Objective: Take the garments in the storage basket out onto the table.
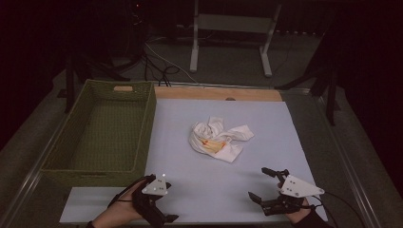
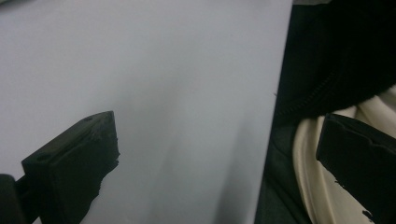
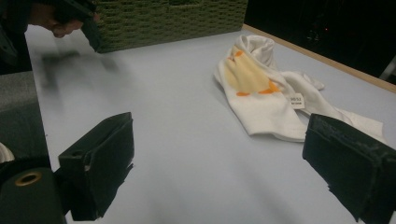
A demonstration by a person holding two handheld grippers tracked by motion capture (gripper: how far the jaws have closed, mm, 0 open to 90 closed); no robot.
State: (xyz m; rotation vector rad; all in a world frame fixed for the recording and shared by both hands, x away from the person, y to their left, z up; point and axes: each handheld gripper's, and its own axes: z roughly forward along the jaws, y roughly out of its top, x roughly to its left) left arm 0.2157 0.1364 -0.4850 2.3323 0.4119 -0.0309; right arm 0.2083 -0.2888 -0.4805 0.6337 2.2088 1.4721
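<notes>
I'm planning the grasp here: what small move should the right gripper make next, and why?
Probably ease the right gripper forward toward the crumpled white cloth. Its fingers are open with nothing between them, and the cloth lies untouched ahead, apart from both grippers.

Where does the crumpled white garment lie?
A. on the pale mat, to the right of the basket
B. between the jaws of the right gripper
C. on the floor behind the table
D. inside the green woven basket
A: the crumpled white garment lies on the pale mat, right of the green woven basket, and apart from the open right gripper.
</notes>
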